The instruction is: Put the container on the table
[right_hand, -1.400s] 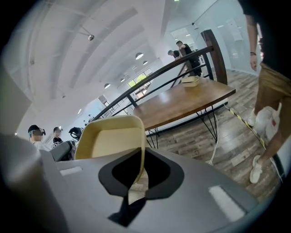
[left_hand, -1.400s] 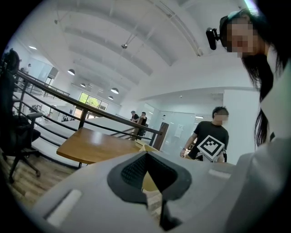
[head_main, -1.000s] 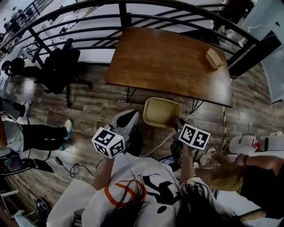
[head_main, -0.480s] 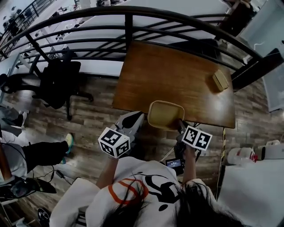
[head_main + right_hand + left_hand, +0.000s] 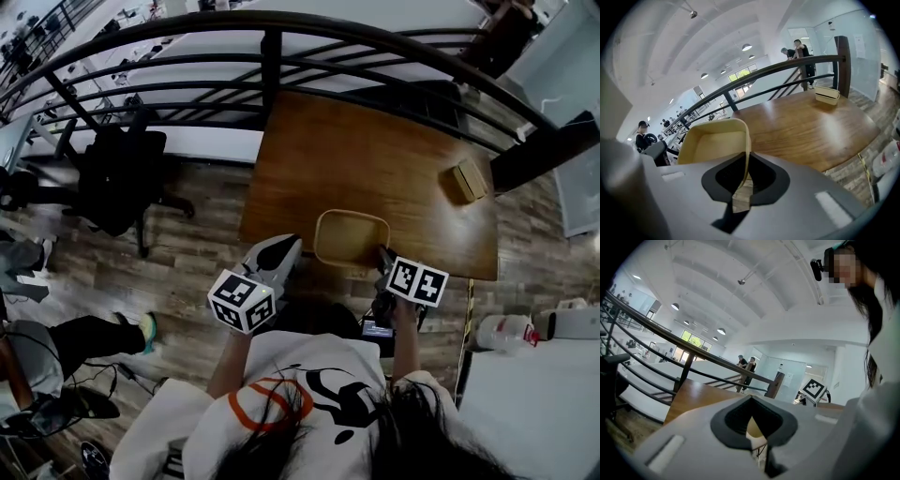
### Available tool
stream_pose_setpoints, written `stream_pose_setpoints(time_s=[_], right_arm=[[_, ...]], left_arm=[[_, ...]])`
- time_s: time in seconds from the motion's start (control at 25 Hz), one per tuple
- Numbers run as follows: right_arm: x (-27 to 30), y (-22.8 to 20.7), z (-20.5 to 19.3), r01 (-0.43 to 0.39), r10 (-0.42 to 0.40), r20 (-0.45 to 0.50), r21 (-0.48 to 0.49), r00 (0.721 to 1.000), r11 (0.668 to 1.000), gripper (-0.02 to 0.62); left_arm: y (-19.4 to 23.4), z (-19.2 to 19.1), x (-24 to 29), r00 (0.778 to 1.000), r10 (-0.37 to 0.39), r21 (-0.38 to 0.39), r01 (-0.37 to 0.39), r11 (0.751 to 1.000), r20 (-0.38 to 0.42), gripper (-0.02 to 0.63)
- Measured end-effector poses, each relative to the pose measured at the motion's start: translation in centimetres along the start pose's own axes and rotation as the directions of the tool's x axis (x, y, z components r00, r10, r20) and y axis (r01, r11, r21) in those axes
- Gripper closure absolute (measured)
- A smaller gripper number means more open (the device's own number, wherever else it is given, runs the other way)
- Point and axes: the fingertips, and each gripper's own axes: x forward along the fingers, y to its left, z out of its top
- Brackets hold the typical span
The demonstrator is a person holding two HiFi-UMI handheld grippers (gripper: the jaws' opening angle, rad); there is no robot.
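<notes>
Container (image 5: 352, 240) hangs at the near edge of the table (image 5: 366, 150), its rim pinched by the right gripper (image 5: 383, 257). The left gripper (image 5: 277, 249) is closed and empty just beside it. This looks like the carrying step; next it needs moving further over the wood, lowering, then letting go.

Container (image 5: 352, 240) at table (image 5: 375, 155) near edge; box (image 5: 469, 180) on table, right.

most of the container (image 5: 753, 430) behind the left gripper (image 5: 751, 406)
</notes>
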Motion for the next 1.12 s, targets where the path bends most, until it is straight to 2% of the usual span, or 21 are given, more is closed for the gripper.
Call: stream_pose_setpoints(time_s=[0.2, 0.36, 0.8, 1.12], right_arm=[[3.3, -0.1, 3.0, -0.004, 0.003, -0.013, -0.051, 1.000, 0.999, 0.557], [6.9, -0.2, 7.0, -0.016, 0.012, -0.037, -0.097, 0.999, 0.995, 0.557], [15.2, -7.1, 15.3, -0.032, 0.003, -0.128, -0.228, 0.992, 0.973, 0.557], [24.0, -10.1, 18.7, -0.041, 0.005, -0.174, -0.202, 0.985, 0.978, 0.557]], left_arm=[[2.5, 0.2, -0.1, 0.998, 0.058, -0.016, -0.057, 0.998, 0.019, 0.606], [4.8, 1.3, 1.0, 0.992, 0.124, -0.035, -0.123, 0.992, 0.039, 0.606], [3.3, 1.7, 8.2, 0.967, 0.249, -0.047, -0.247, 0.968, 0.049, 0.606], [3.4, 0.4, 9.7, 0.944, 0.330, -0.071, -0.327, 0.942, 0.022, 0.606]])
